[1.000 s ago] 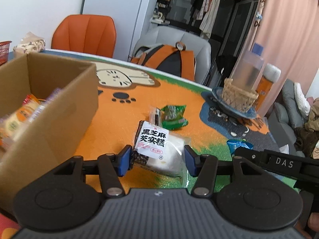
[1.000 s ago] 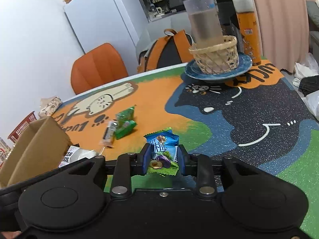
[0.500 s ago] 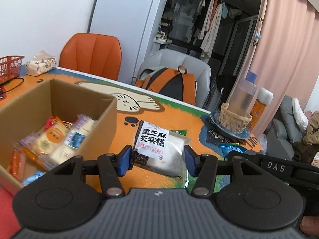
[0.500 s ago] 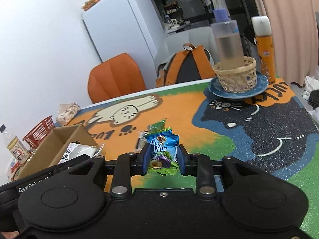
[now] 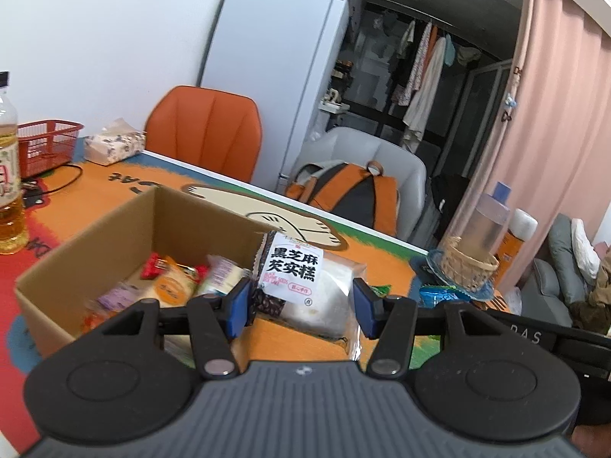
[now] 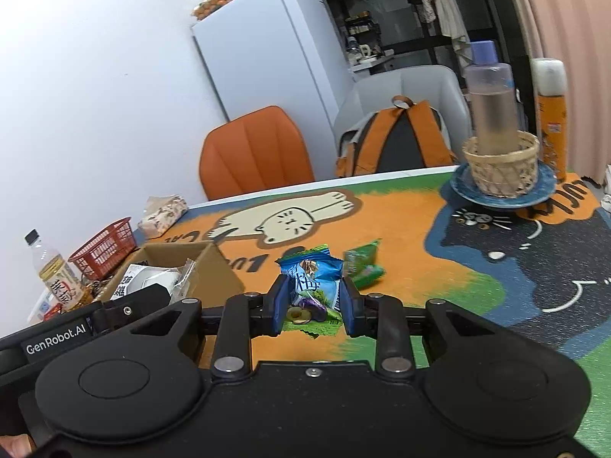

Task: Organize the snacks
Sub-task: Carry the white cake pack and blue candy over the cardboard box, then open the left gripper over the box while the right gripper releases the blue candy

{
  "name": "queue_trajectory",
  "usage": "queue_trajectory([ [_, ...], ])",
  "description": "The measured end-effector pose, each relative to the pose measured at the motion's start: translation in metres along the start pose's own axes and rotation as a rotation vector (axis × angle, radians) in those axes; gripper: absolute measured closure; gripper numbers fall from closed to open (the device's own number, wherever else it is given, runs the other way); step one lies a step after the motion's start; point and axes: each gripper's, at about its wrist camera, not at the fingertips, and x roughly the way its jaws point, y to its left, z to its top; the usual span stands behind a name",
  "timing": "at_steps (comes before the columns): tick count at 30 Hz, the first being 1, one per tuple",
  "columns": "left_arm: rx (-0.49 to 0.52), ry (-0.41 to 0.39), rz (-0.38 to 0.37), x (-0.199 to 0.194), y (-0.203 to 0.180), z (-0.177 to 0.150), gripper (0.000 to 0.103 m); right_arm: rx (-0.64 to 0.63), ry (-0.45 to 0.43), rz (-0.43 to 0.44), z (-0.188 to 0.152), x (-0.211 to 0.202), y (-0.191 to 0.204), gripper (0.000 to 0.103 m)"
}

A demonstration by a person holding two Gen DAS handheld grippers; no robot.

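Both snacks have been lifted toward the open brown cardboard box: the left hand-held gripper clamps the white sesame cake packet, the right hand-held gripper the small blue candy packet, ready to drop in.

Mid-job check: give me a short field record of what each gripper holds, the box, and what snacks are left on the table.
left gripper: shut on white black-sesame cake packet
right gripper: shut on blue plum candy packet
brown cardboard box: open, already holds several wrapped snacks
left on table: green snack packet on orange cat-print mat
both packets: held above the mat, not yet in box
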Motion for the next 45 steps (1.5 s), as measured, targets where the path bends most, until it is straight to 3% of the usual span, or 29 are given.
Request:
queue_trajectory([
  [25, -0.123, -0.031, 0.114, -0.007, 0.091, 0.017, 0.048, -0.103, 0.022, 0.084, 0.003, 0.03, 0.088, 0.074],
  [33, -0.145, -0.06, 0.154, -0.018, 0.105, 0.025, 0.04, -0.129, 0.029, 0.136, 0.006, 0.04, 0.111, 0.074],
  [45, -0.153, -0.07, 0.191, -0.033, 0.121, 0.026, 0.04, -0.154, 0.04, 0.2, 0.005, 0.047, 0.144, 0.073],
])
